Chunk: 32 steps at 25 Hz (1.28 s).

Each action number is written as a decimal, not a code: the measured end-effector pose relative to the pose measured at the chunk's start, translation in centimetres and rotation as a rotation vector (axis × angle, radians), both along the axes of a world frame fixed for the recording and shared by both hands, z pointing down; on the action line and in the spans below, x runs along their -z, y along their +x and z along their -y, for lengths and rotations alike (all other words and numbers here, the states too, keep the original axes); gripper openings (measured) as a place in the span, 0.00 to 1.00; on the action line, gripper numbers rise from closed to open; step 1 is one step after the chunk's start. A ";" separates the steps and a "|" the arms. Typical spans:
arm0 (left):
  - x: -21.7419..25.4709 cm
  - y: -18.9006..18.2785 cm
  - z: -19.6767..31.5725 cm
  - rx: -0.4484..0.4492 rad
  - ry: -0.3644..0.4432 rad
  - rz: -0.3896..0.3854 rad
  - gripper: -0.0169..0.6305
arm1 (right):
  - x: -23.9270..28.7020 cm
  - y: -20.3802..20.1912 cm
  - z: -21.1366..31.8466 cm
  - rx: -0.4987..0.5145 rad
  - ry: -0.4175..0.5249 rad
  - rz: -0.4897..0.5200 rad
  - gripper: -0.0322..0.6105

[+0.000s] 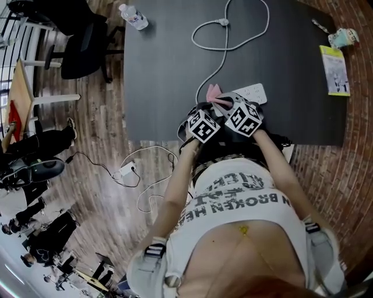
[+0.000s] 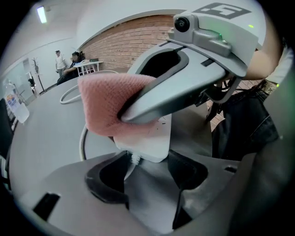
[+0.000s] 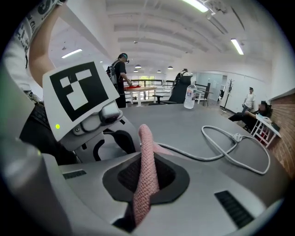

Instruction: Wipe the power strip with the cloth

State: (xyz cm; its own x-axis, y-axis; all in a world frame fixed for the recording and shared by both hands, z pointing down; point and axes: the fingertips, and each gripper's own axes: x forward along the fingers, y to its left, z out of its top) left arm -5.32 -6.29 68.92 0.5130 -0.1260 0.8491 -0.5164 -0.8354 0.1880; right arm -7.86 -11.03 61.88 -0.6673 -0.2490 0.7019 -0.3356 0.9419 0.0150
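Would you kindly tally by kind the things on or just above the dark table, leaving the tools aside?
Power strip: 1
Pink cloth: 1
Water bottle: 1
Booklet: 1
Pale cup-like thing: 1
Thin pen-like thing: 1
Total: 6

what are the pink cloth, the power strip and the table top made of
The cloth looks like soft textile, probably microfibre: a waffle-like pink weave shows. The power strip looks like hard white plastic, with smooth moulded edges and a slight sheen. The table top is dark, matte and flat, perhaps laminate, though that stays open.
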 end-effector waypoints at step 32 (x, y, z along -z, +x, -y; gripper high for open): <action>-0.1 0.1 -0.2 0.024 0.030 0.028 0.43 | -2.8 0.5 -0.8 0.080 -0.007 -0.082 0.08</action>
